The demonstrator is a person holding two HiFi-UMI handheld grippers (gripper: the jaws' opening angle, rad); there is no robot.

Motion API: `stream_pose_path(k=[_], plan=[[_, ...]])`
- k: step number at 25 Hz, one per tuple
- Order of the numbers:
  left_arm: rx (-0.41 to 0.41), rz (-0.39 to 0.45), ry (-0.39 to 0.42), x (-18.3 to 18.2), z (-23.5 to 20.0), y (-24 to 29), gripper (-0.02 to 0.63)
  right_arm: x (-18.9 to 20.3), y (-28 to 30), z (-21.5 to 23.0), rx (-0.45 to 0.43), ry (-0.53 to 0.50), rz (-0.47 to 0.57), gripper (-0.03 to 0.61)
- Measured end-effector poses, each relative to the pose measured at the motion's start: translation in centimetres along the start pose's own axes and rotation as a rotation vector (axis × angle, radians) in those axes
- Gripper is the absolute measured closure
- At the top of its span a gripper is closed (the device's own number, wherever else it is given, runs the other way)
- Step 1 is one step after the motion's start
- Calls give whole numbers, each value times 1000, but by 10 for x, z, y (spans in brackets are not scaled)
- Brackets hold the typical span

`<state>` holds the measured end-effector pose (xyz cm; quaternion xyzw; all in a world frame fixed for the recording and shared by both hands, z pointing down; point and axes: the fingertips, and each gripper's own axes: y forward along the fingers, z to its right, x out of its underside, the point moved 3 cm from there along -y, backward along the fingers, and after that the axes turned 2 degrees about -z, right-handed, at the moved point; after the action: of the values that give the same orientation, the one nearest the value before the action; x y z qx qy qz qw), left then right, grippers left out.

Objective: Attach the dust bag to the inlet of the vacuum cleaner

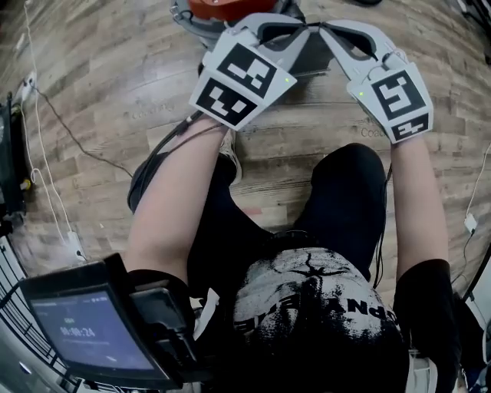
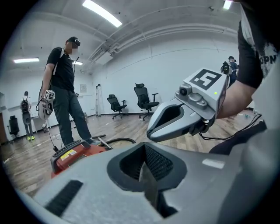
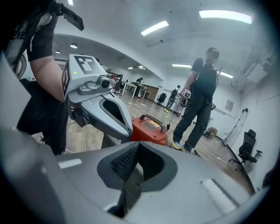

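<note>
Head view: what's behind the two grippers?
Red vacuum cleaner, only a slice showing at the top edge, on the wood floor. The left gripper and right gripper cover the rest of it.

I see the vacuum point(image 1: 222, 8) red-orange at the top of the head view. My left hand-held gripper point(image 1: 301, 31) and right hand-held gripper point(image 1: 328, 32) are pale grey, with black-and-white square-patterned cubes. The floor point(image 1: 100, 100) is brown wood-grain.
</note>
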<state>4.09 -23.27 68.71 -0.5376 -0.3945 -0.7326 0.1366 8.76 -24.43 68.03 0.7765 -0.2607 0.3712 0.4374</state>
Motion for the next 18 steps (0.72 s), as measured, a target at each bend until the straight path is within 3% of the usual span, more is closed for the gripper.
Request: stream_pose_path(k=[4, 7, 11, 14, 18], plan=[[1, 89, 65, -6, -5, -13, 609, -3, -22, 4, 68, 36, 42, 574], [32, 99, 10, -18, -26, -30, 609, -33, -38, 21, 85, 101, 50, 574], [58, 163, -134, -90, -64, -93, 609, -142, -77, 58, 31, 121, 112, 574], [54, 196, -173, -150, -86, -144, 609, -212, -110, 75, -30, 180, 126, 574], [92, 175, -234, -212, -114, -201, 609, -296, -125, 95, -53, 192, 106, 574]])
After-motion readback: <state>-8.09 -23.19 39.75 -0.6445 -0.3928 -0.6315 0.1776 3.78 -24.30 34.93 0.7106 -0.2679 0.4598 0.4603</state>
